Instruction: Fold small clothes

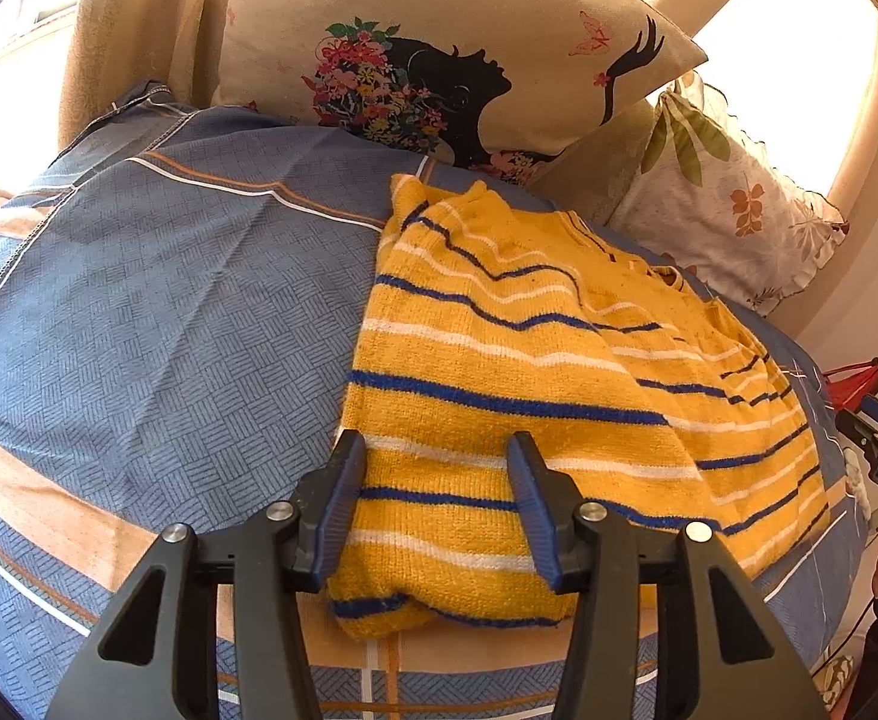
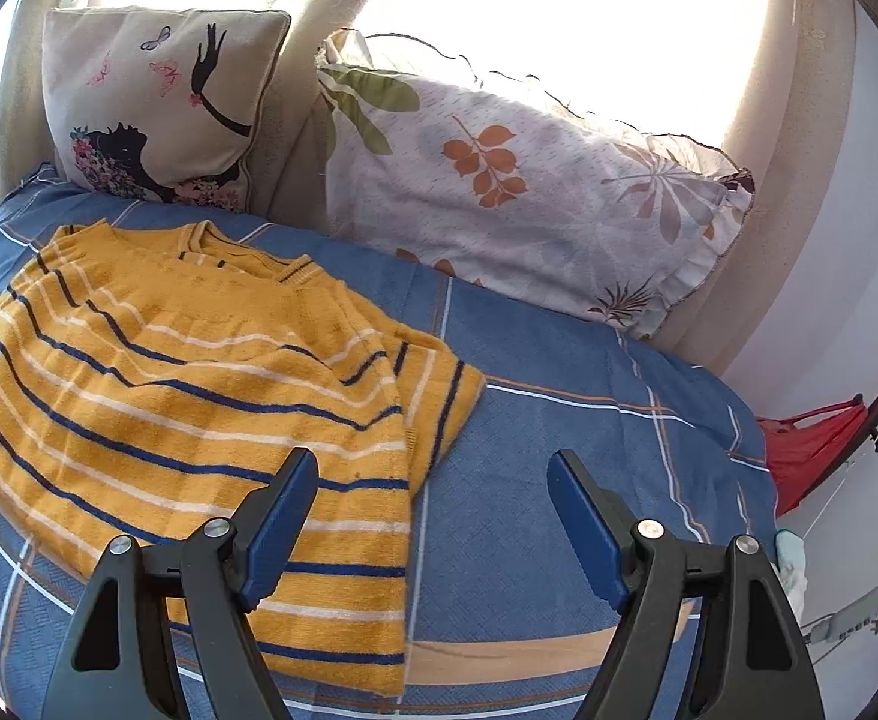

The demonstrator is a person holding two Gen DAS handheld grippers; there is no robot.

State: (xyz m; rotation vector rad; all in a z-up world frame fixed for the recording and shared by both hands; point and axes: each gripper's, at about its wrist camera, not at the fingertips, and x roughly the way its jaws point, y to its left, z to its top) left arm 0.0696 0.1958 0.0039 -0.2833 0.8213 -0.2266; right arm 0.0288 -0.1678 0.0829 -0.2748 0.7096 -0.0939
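Note:
A small yellow knit sweater (image 1: 535, 360) with blue and white stripes lies on a blue patterned bedsheet (image 1: 157, 312). Its left part is folded over the body. My left gripper (image 1: 439, 450) is open, its fingers straddling the sweater's near left edge just above the cloth. In the right wrist view the sweater (image 2: 187, 390) lies at the left, its short right sleeve (image 2: 439, 402) spread on the sheet. My right gripper (image 2: 433, 468) is open and empty over the sheet (image 2: 559, 390), beside the sweater's right hem. The right gripper also shows at the left view's right edge (image 1: 877, 438).
A beige cushion (image 1: 463, 54) with a black silhouette and butterflies leans at the head of the bed. A white leaf-print pillow (image 2: 535, 192) lies beside it. Bright windows and curtains stand behind. A red object (image 2: 811, 444) sits past the bed's right edge.

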